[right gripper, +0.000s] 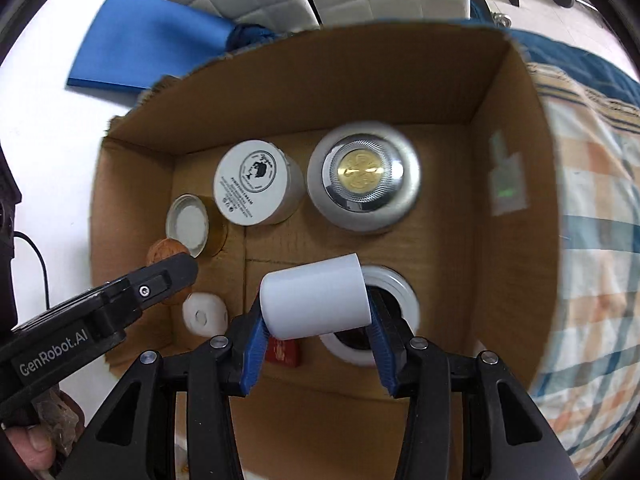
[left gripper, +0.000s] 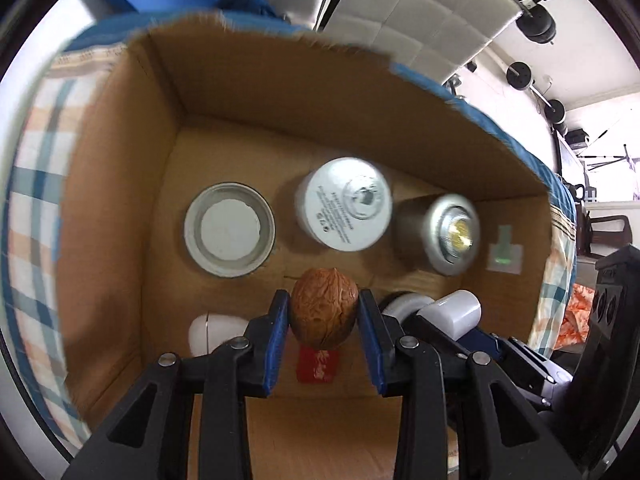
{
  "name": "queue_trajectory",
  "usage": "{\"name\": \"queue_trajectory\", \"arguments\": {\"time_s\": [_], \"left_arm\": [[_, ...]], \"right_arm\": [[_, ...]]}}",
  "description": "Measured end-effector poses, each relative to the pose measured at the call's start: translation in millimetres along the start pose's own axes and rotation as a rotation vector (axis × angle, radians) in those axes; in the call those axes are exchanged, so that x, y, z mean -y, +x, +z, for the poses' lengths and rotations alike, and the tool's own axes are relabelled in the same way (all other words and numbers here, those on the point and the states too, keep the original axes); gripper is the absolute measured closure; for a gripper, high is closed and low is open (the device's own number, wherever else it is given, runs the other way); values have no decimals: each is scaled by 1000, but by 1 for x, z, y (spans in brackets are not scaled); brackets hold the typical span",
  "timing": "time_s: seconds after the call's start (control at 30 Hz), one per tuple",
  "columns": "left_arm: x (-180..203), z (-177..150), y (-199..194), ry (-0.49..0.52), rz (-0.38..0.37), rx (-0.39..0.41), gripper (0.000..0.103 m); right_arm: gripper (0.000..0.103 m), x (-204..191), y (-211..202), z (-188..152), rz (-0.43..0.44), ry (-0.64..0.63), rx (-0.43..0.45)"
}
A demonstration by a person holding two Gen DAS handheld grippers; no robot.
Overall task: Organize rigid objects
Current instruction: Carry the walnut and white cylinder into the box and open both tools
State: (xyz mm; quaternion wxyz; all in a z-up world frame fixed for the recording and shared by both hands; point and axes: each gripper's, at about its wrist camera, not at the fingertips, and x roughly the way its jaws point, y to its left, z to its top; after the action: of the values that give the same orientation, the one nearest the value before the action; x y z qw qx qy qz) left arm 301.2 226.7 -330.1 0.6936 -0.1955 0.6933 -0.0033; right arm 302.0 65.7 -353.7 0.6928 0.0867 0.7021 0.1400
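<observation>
Brown wrinkled walnut and white cylinder above cardboard box

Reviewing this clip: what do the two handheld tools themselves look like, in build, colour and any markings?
Both tools, left and right, are black plastic linkage frames with triangular cut-outs and silver pivot pins, ending in two fingers faced with blue ribbed pads. From the right wrist view, the left tool's black body carries white "GenRobot.AI" lettering and a small screw. No sleeve is visible.
</observation>
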Motion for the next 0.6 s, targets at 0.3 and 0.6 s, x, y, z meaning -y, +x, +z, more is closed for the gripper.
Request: {"name": "queue_trajectory", "arguments": {"time_s": [0.3, 0.6], "left_arm": [[-8, 13, 35, 2, -7, -69, 71], [-2, 10, 23, 13, 48, -66, 51]], "right_arm": [[55, -14, 30, 13, -50, -34, -10], [53, -26, 39, 20, -78, -32, -25]]}}
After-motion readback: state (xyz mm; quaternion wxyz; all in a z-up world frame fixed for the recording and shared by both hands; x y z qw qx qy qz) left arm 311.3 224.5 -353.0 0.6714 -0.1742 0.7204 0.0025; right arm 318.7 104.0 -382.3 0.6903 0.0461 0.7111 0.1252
